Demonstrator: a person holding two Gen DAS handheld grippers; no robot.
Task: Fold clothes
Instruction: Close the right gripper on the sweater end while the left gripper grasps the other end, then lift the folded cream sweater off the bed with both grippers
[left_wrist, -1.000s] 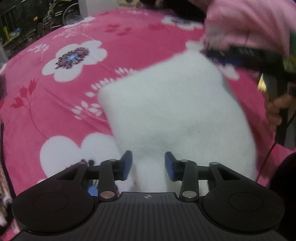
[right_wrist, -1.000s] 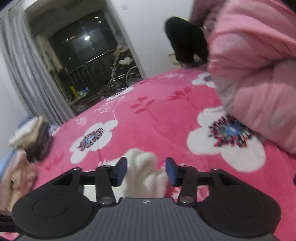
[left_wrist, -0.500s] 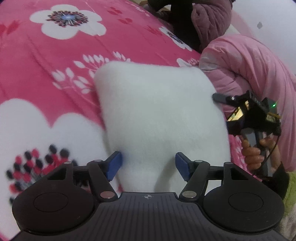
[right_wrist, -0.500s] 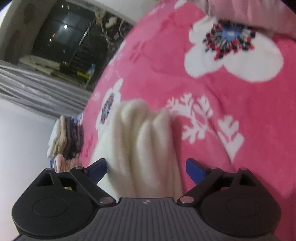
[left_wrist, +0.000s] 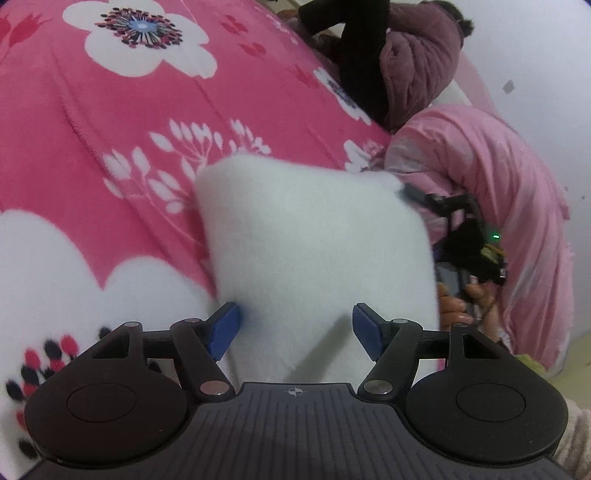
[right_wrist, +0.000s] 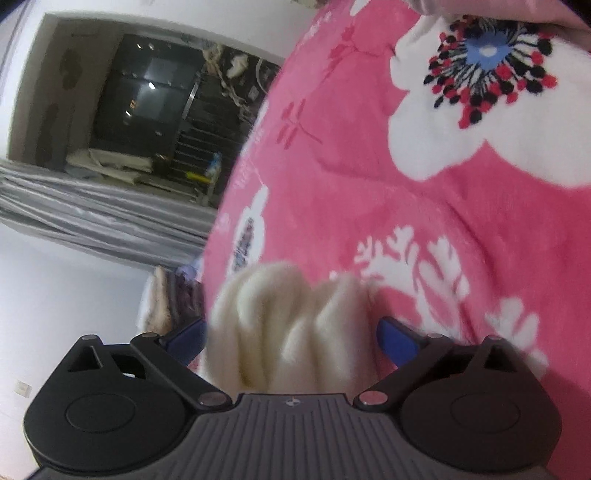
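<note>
A folded white fluffy garment (left_wrist: 314, 240) lies on the pink flowered blanket (left_wrist: 110, 147). My left gripper (left_wrist: 297, 328) is open, its blue pads astride the garment's near edge. In the left wrist view my right gripper (left_wrist: 417, 195) shows at the garment's far right corner, held by a hand. In the right wrist view my right gripper (right_wrist: 291, 339) is open wide, and the stacked cream folds of the garment (right_wrist: 291, 325) bulge between its blue pads.
A pale pink quilt (left_wrist: 498, 206) is heaped at the right. A person in a mauve jacket (left_wrist: 413, 55) sits at the bed's far side. A pile of folded clothes (right_wrist: 170, 299) stands beyond the blanket's edge. A dark window and grey curtain (right_wrist: 92, 206) are at the left.
Both grippers have opened wider around the white garment. The right wrist view has tilted further.
</note>
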